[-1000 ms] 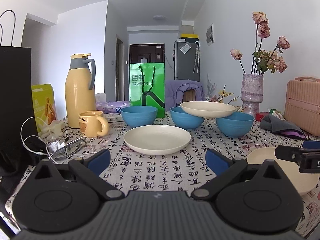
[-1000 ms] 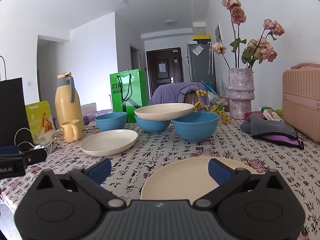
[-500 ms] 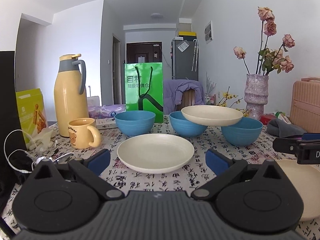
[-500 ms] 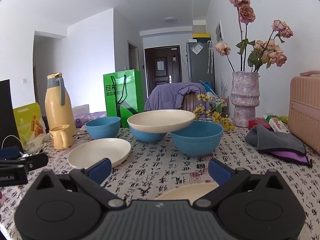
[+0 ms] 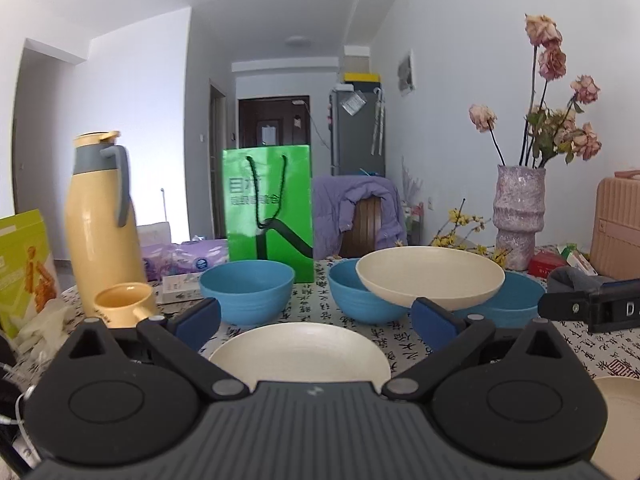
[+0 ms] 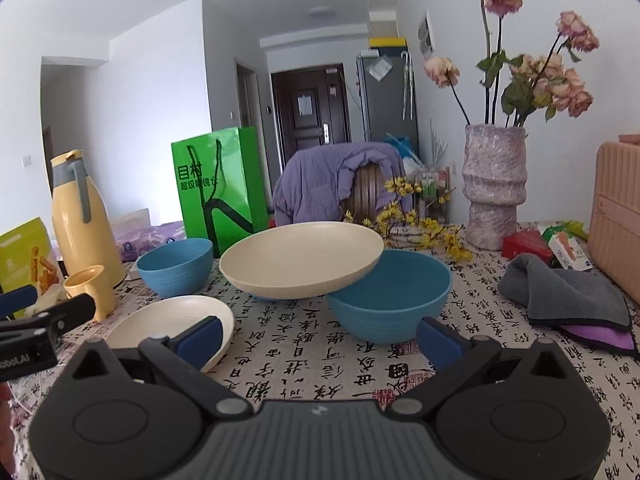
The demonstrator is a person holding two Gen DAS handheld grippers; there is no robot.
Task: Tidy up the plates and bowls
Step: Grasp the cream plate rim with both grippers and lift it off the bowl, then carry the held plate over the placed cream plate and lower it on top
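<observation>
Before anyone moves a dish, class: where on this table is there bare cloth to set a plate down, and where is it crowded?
Bare cloth lies before the right blue bowl, between the flat cream plate and grey cloth. Crowded: the left edge around the yellow flask and mug, and the bowls bridged by the tilted cream plate.

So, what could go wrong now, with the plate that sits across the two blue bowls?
The cream plate rests tilted on two blue bowls, so a nudge to either bowl might tip it off. The right hand-held gripper, open and empty, points at them. The mug and yellow flask stand close to the left hand-held gripper and could be bumped.
</observation>
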